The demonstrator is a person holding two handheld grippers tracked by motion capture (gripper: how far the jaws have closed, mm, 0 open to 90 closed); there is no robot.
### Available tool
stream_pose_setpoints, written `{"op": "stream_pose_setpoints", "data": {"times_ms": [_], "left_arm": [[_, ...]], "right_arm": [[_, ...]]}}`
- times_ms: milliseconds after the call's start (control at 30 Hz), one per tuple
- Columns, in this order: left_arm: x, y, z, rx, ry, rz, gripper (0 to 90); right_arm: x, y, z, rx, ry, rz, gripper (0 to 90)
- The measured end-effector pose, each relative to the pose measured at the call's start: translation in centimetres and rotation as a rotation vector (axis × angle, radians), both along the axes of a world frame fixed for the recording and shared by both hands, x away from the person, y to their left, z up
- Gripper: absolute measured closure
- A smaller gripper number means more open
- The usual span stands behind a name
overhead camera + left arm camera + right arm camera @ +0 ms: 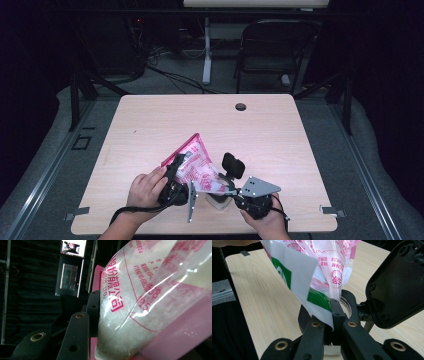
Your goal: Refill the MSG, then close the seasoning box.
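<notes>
Both tools grip the pink-printed plastic bag (196,167), tilted above a jar (344,305).
Right tool (331,315) pinches its lower corner shut; left tool (176,176) clamps the body, upper left.

Light wood table (150,125) w/ a small round hole (241,106) near its far edge. Behind it, on the grey floor: a black chair (272,47), a white post (206,55) & black cables (170,75).

1 pink bag (197,167), 1 jar (345,305), 2 grippers, 1 table (270,135), 1 chair (272,47)
</notes>
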State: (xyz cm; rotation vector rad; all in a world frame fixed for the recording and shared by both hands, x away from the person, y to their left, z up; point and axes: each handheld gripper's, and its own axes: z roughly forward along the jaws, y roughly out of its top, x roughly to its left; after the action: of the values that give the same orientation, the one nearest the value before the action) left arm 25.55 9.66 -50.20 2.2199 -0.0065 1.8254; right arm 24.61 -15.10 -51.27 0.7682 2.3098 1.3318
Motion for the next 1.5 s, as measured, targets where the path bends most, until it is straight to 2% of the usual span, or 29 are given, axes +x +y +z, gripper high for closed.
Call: {"op": "stream_pose_setpoints", "data": {"times_ms": [500, 1500], "left_arm": [[-0.14, 0.47, -0.26, -0.015, 0.01, 0.004, 67.9], [-0.29, 0.45, -0.16, -0.007, -0.001, 0.002, 68.0]], "right_arm": [[-0.07, 0.38, -0.05, -0.002, 0.001, 0.011, 90.0], [-0.05, 0.39, -0.11, -0.006, 0.002, 0.013, 90.0]]}}
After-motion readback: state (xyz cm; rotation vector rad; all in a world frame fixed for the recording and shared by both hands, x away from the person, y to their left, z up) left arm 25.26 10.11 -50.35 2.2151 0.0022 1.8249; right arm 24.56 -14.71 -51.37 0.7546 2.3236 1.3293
